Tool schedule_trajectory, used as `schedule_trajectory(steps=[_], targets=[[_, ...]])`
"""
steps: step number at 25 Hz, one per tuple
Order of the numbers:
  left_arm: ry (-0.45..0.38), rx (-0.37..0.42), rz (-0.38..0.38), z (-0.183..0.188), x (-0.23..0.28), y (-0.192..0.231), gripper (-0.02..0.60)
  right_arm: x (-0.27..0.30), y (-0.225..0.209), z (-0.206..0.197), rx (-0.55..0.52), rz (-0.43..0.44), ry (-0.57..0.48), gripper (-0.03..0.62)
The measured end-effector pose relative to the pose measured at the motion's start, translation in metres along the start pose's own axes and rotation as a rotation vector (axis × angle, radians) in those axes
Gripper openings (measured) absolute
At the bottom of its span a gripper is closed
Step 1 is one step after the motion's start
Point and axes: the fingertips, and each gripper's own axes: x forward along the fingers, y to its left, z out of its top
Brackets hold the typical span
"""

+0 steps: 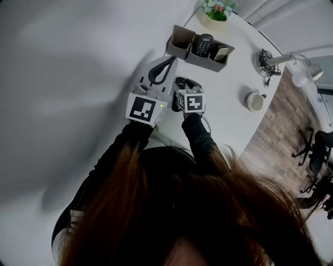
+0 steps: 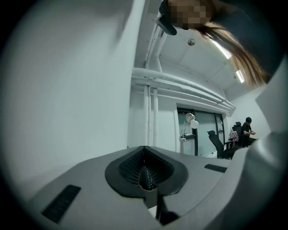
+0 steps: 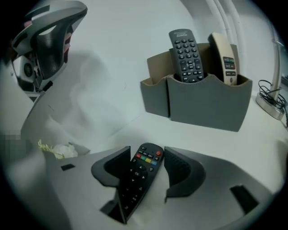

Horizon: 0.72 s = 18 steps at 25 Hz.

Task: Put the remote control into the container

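Observation:
A black remote with coloured buttons lies on the white table between the jaws of my right gripper. The jaws stand wide and the right pad is clear of it. Just beyond stands the grey and brown container, with a dark remote and a pale remote upright in two compartments. In the head view the container is at the table's far side, and its left compartment looks empty. My left gripper is shut on nothing and points up at the room. It is raised left of my right gripper.
A flower pot stands behind the container. A mug, a desk lamp and a coil of cable sit at the right, near the table's curved edge. White flowers show at the left in the right gripper view.

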Motion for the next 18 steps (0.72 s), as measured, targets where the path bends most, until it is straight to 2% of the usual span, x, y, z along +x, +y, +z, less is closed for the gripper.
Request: schedule_trajectory(steps=[6, 9, 18], targets=[[0.0, 0.003, 0.021, 0.003, -0.005, 0.008, 0.009, 0.017, 0.026, 0.004, -0.225, 0.044, 0.133, 0.235], [0.003, 0.0, 0.034, 0.003, -0.006, 0.011, 0.008, 0.022, 0.03, 0.0, -0.31, 0.027, 0.197, 0.238], [0.01, -0.011, 0.049, -0.001, -0.003, 0.013, 0.009, 0.019, 0.027, -0.002, -0.409, 0.017, 0.228, 0.238]])
